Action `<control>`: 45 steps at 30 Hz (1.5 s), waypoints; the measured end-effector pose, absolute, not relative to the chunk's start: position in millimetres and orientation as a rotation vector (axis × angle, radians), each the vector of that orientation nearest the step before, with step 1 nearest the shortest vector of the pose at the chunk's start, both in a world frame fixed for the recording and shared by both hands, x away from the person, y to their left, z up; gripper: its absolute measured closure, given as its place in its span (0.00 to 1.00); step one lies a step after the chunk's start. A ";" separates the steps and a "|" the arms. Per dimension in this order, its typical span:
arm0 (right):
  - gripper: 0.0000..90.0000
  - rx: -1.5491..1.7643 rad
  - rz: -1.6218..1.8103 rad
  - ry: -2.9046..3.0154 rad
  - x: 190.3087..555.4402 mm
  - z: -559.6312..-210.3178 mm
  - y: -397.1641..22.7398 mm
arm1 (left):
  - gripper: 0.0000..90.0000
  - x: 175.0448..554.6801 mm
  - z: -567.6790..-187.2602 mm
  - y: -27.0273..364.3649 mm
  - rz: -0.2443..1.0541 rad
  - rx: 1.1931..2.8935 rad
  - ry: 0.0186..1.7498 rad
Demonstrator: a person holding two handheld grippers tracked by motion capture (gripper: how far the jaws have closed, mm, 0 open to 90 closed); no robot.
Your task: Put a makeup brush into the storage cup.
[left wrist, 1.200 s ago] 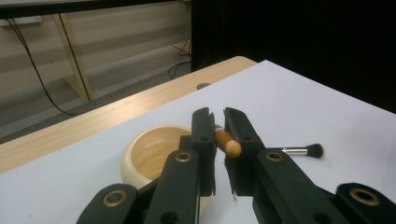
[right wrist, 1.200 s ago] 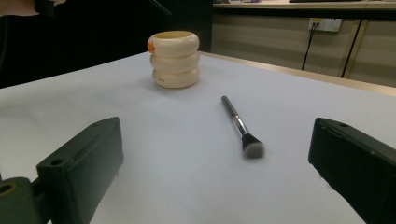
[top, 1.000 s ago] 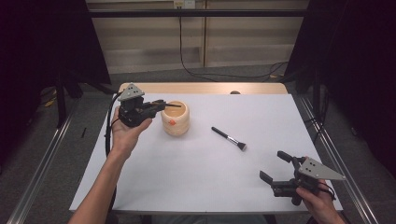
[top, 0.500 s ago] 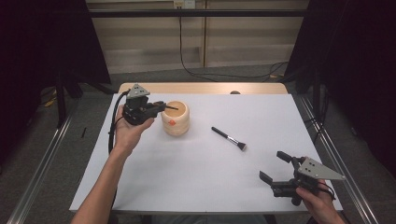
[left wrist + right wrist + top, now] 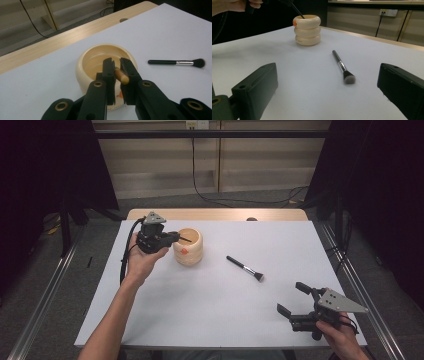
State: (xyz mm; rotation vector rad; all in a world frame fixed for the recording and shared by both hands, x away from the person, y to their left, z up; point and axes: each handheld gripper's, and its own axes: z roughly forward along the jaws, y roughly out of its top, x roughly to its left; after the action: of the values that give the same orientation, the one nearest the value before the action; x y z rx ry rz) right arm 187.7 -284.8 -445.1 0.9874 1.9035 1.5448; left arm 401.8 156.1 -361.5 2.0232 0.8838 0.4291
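A cream ribbed pot (image 5: 189,252) (image 5: 84,73) (image 5: 307,31) stands on the white table at the back left. My left gripper (image 5: 172,238) (image 5: 117,67) hovers at the pot's left rim, shut on a slim black stick (image 5: 185,240) (image 5: 298,12) with a gold end (image 5: 122,76). The stick slants down into the pot's mouth, and its tip is hidden inside. A black makeup brush (image 5: 245,268) (image 5: 175,62) (image 5: 340,65) lies flat on the table to the right of the pot. My right gripper (image 5: 292,298) (image 5: 327,75) stands open and low near the front right, aimed toward the brush.
White sheet (image 5: 210,305) covers the table, with a bare wooden strip (image 5: 215,214) along the far edge. Metal rails (image 5: 45,290) run along both sides. Cables (image 5: 200,190) lie on the floor behind the table.
My left gripper has shifted slightly toward the pot and down, carrying the stick. The right gripper has stayed where it was.
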 end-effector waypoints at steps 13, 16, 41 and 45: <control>0.02 0.987 1.543 1.910 188.3 -445.5 -285.2 | 0.92 410.7 -373.4 151.3 0.403 2.048 0.919; 0.02 0.991 1.544 1.907 188.3 -445.5 -285.3 | 0.92 411.7 -374.6 151.2 0.401 2.052 0.924; 0.02 0.991 1.544 1.905 188.0 -445.5 -286.9 | 0.84 414.3 -384.0 150.9 0.396 2.015 0.920; 0.02 0.991 1.545 1.906 188.0 -445.6 -286.9 | 0.75 412.3 -384.8 151.8 0.416 1.993 0.899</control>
State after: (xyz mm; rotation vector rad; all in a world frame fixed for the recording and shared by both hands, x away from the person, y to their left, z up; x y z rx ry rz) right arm 188.0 -286.9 -445.6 0.9908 1.9060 1.5447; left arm 412.3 151.8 -384.8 1.9929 0.8993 0.4163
